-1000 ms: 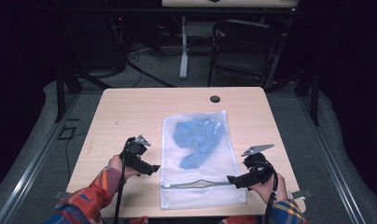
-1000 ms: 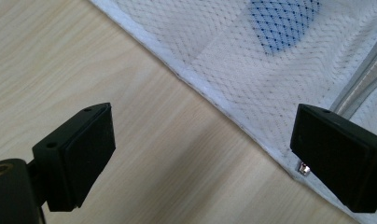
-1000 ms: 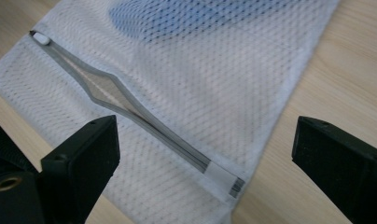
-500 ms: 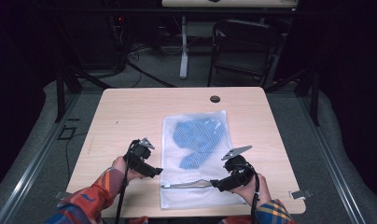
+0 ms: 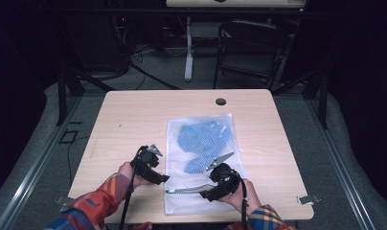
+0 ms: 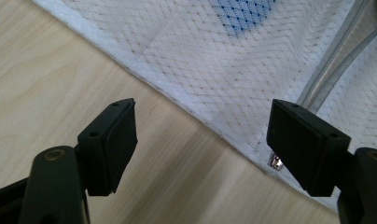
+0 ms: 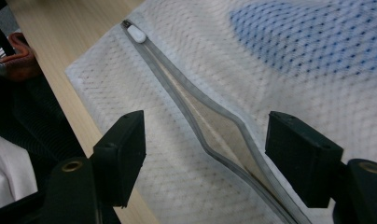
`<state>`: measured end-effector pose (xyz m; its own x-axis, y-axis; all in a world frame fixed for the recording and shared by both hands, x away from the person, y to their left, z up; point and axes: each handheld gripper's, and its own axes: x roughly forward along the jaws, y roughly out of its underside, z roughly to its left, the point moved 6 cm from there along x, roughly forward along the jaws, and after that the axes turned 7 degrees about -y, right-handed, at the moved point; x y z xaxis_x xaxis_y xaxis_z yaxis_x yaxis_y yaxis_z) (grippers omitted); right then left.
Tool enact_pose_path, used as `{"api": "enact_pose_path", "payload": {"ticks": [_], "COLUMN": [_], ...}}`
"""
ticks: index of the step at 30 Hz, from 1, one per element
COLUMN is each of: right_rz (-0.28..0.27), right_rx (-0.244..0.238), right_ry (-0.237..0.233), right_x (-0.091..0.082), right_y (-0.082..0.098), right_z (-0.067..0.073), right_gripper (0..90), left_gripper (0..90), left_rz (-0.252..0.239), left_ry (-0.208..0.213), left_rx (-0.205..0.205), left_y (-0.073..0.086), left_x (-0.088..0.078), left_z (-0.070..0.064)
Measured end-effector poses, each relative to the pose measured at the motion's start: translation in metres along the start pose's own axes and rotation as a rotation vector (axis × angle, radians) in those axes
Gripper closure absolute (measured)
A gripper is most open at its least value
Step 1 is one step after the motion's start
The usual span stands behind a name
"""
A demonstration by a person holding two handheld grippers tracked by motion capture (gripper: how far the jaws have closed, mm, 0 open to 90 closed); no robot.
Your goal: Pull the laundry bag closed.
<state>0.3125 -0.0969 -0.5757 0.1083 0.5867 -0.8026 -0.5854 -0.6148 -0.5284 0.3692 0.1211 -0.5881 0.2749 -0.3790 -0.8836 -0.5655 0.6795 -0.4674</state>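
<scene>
**Two hand-held grippers at the zipper end of a mesh bag**

One white mesh laundry bag (image 5: pixel 203 163) lies flat on the light wooden bench (image 5: pixel 134 120), right of centre and reaching to the near edge. Inside it is one blue garment (image 5: pixel 201 143), seen through the netting. One grey zipper (image 7: pixel 210 126) runs across the bag's near end; it gapes partly apart in the middle, and its one white pull tab (image 7: pixel 136 33) sits at the end near the bag's left edge. One small dark round hole (image 5: pixel 221 101) marks the bench's far side.

There are two hand-held grippers. The left hand-held gripper (image 5: pixel 159 178) is held low just off the bag's left edge, pointing toward the bag's near left corner. Its jaws have just been closing but stand apart, released, with bench wood and the bag's hem showing between them and nothing pinched. The right hand-held gripper (image 5: pixel 207 195) lies over the bag's near end, pointing leftward along the zipper. Its jaws have likewise just been closing yet stand apart, straddling the gaping zipper without pressing on it. Both forearms, in plaid sleeves (image 5: pixel 93 206), come in from the near edge.
</scene>
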Motion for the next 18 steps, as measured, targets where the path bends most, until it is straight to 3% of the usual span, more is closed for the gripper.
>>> {"api": "enact_pose_path", "payload": {"ticks": [11, 18], "right_rz": [0.043, 0.055], "right_rx": [-0.042, -0.063], "right_ry": [-0.032, -0.058], "right_x": [0.024, 0.044], "right_y": [-0.011, -0.022], "right_z": [0.013, 0.023], "right_gripper": [44.8, 56.9], "left_gripper": [39.3, 54.1], "left_rz": [0.022, 0.031], "left_ry": [0.048, 0.075], "left_rx": [0.021, 0.035], "left_y": [0.001, 0.002], "left_x": [0.005, 0.008], "left_z": [-0.006, -0.009]}}
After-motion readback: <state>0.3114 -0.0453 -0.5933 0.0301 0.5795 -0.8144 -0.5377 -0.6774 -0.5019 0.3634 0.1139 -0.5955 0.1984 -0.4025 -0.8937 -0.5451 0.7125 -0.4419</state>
